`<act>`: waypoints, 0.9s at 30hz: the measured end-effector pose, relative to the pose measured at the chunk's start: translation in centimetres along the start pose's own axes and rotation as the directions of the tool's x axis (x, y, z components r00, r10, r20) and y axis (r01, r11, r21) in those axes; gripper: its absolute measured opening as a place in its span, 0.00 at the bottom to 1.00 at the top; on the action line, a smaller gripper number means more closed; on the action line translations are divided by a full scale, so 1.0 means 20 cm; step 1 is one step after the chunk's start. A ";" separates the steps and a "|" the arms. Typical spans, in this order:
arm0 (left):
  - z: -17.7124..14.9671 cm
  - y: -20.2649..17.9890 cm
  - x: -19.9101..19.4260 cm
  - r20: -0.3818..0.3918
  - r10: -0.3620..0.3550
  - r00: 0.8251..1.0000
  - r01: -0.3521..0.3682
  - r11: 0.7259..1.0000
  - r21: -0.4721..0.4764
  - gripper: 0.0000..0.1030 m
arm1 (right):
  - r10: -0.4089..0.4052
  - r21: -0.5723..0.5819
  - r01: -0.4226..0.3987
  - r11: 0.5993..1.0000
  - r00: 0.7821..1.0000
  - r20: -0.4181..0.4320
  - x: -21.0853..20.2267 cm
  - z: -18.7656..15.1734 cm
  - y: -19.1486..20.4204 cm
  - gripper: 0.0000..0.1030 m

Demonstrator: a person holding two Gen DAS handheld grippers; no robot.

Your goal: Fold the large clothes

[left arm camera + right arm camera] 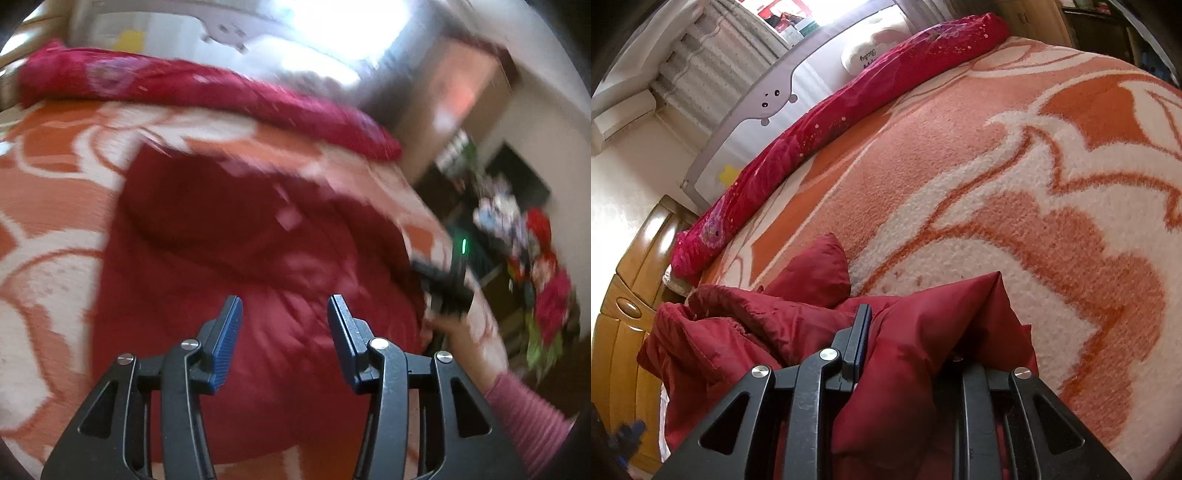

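Observation:
A dark red padded jacket [236, 236] lies spread on the orange-and-white blanket [48, 192]; the left wrist view is blurred. My left gripper [284, 314] is open and empty, just above the jacket's near part. In the right wrist view, my right gripper [905, 332] is shut on a bunched fold of the red jacket [916, 332], which drapes over it and hides the right finger; only the left finger [860, 332] shows. The right gripper also shows in the left wrist view [447, 291], at the jacket's right edge, held by a hand in a pink sleeve.
A long magenta rolled quilt [849, 110] lies along the far side of the bed against a grey bed rail [775, 96]. A wooden headboard [635, 280] stands at the left. A pile of colourful clothes [532, 266] sits beyond the bed's right edge.

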State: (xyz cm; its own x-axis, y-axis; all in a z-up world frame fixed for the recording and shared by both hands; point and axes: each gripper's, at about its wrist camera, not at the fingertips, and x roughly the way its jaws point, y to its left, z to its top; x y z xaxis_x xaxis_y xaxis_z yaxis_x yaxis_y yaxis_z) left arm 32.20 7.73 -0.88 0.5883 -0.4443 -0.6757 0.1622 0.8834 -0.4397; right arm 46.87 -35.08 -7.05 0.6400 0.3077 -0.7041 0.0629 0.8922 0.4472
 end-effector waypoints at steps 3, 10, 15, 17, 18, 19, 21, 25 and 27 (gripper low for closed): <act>-0.06 -0.08 0.18 -0.093 0.015 0.996 -0.014 1.000 0.016 0.45 | -0.001 -0.009 0.001 1.000 1.000 0.001 -0.03 0.01 0.01 0.21; -0.07 -0.02 0.42 -0.114 0.179 0.977 -0.174 0.983 0.048 0.45 | 0.076 -0.051 -0.072 0.996 0.993 0.090 -0.35 0.05 0.14 0.38; -0.05 -0.04 0.48 -0.099 0.229 0.968 -0.224 0.973 0.061 0.45 | 0.142 -0.288 -0.098 0.953 0.980 0.137 -0.57 -0.15 0.37 0.74; -0.04 -0.03 0.49 -0.096 0.237 0.967 -0.232 0.971 0.060 0.45 | 0.114 -0.383 -0.087 0.920 0.992 0.048 -0.50 -0.24 0.45 0.72; -0.04 -0.03 0.50 -0.099 0.239 0.966 -0.234 0.970 0.060 0.45 | 0.079 -0.427 -0.058 0.902 0.996 0.031 -0.46 -0.28 0.48 0.72; -0.03 -0.03 0.51 -0.103 0.242 0.965 -0.236 0.970 0.060 0.45 | 0.049 -0.467 -0.035 0.884 0.999 0.018 -0.42 -0.32 0.50 0.72; -0.02 -0.02 0.53 -0.106 0.241 0.965 -0.236 0.970 0.059 0.45 | -0.050 -0.522 0.013 0.853 0.997 -0.056 -0.28 -0.35 0.52 0.70; -0.02 -0.02 0.49 -0.114 0.245 0.963 -0.237 0.968 0.079 0.42 | -0.132 -0.467 0.087 0.880 0.989 -0.064 -0.14 -0.28 0.40 0.70; -0.01 0.01 0.47 -0.105 0.273 0.956 -0.264 0.960 0.092 0.39 | -0.141 -0.425 0.092 0.901 0.986 -0.084 -0.08 -0.22 0.33 0.70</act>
State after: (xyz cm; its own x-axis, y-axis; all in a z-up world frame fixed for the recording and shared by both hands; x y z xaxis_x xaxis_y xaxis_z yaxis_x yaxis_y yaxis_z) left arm 37.60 3.75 -7.47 0.5237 -0.1990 -0.8283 0.0729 0.9792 -0.1891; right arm 42.92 -28.20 -5.41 0.5578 0.2060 -0.8040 -0.2097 0.9723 0.1036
